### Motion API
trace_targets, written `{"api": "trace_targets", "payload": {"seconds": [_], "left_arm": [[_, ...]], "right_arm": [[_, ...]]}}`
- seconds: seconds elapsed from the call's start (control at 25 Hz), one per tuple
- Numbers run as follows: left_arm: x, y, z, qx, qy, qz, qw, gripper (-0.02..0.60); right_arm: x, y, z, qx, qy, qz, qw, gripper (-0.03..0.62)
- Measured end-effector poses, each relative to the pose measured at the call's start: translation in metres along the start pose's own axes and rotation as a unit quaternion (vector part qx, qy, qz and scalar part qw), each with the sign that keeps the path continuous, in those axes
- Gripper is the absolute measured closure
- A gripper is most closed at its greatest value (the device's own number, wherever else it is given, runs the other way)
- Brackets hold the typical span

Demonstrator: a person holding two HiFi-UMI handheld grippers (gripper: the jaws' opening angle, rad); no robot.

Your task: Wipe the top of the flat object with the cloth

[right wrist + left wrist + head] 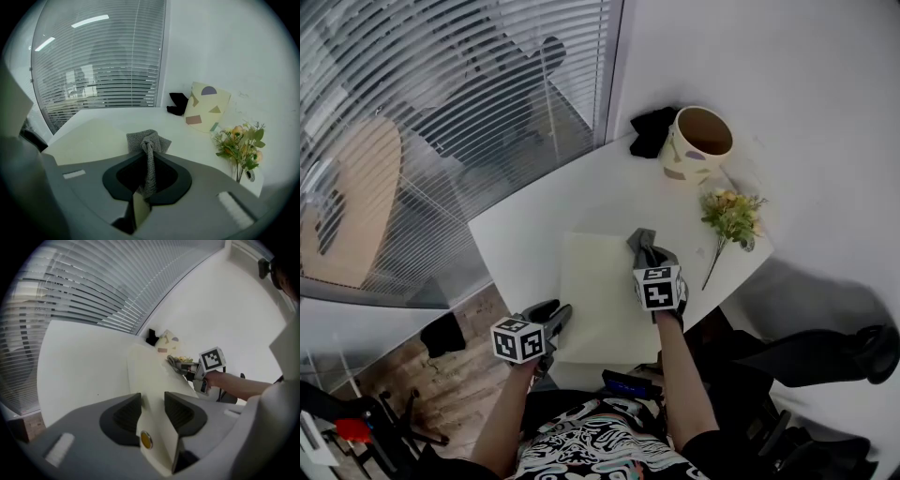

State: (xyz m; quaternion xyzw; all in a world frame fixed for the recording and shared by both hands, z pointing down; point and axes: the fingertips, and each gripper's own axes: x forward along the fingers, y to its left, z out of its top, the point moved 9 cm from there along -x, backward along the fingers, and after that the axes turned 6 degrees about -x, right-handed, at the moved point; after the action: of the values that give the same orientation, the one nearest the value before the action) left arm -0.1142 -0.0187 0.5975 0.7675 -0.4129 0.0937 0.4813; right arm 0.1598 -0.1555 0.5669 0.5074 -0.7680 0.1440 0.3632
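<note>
- The cream, flat rectangular board [600, 300] lies in the middle of the white table [530, 225], its long sides running away from the person
- The left tongs [152, 398] are clamped on the board's near left edge; the left gripper view shows the cream edge pinched between both dark pads, with a small gold stud on it just below
- The right tongs [149, 159] are closed on a grey knitted cloth [148, 140], whose free bunch sticks out past the tips and sits at the board's far right corner
- Progress, as a judgement: board steadied and cloth in hand, so the setting-up looks done; the cloth is at one corner only, and the surface shows no mark of what has been wiped, so the broad top between that corner and the near edge probably has yet to be covered
- Beyond the board's far end stand a cream pot with coloured shapes [698, 142] and a black crumpled thing [652, 131]; off its right side lies a sprig of yellow artificial flowers [733, 216]
- No brand or readable words anywhere — only the black-and-white square markers on each gripper's cube [659, 287]
</note>
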Motion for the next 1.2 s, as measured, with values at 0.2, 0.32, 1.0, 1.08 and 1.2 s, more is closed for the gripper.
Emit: {"api": "trace_targets", "payload": {"seconds": [0.2,0.32,1.0,1.08,1.2], "left_arm": [[0.001,-0.002,-0.004,-0.008,0.000,-0.004,1.0000,0.380],[0.002,-0.003,-0.005,-0.009,-0.001,-0.005,0.9999,0.380],[-0.001,-0.005,-0.007,-0.016,-0.005,0.000,0.9999,0.380],[-0.001,-0.006,-0.007,-0.016,-0.004,0.000,0.9999,0.380],[0.000,-0.007,-0.009,-0.018,-0.003,0.000,0.9998,0.380]], "right_arm": [[0.002,0.006,0.005,-0.020,0.009,0.008,1.000,0.576],[0.004,0.010,0.008,-0.032,0.011,0.012,0.999,0.577],[0.008,0.038,0.026,-0.065,0.022,0.058,0.996,0.577],[0.009,0.042,0.027,-0.068,0.021,0.063,0.995,0.577],[0.010,0.049,0.029,-0.073,0.021,0.072,0.994,0.577]]}}
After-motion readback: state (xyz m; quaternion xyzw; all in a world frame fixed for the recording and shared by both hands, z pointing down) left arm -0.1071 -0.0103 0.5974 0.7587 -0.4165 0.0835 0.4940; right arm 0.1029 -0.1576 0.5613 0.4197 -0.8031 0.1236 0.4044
